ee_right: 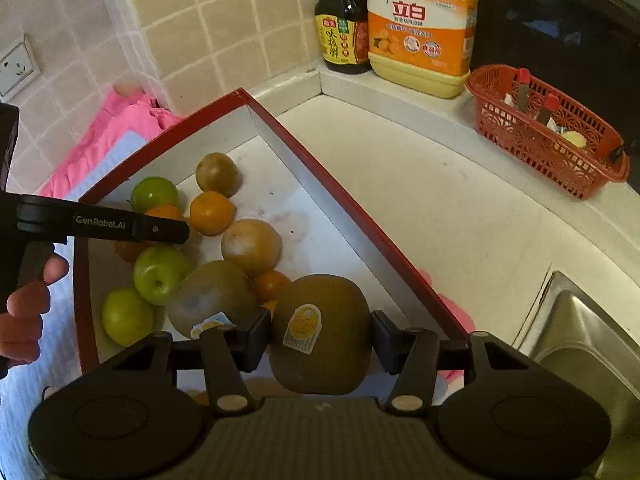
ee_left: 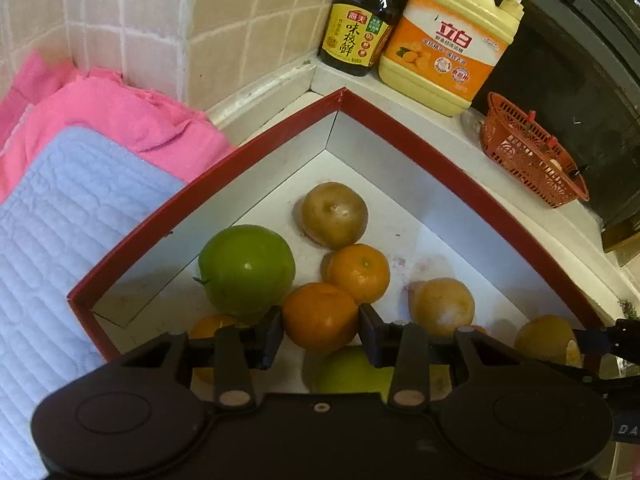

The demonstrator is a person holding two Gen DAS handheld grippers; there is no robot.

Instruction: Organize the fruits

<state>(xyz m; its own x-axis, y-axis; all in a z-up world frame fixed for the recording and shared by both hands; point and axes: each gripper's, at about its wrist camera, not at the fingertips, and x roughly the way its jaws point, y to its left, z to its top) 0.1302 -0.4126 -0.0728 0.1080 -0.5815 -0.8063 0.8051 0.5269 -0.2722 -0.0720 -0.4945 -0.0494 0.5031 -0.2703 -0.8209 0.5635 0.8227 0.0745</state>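
A red-rimmed box with white walls holds several fruits: green apples, tangerines and brown kiwis. Inside the box, my left gripper is shut on a tangerine, its pads pressing both sides. In the right wrist view the same box lies ahead, and my right gripper is shut on a stickered brown kiwi above the box's near corner. The left gripper's finger reaches in from the left, held by a person's hand.
Pink cloth and a pale blue quilted mat lie left of the box. A soy sauce bottle, a yellow detergent jug and a red basket stand at the back. A steel sink opens at the right.
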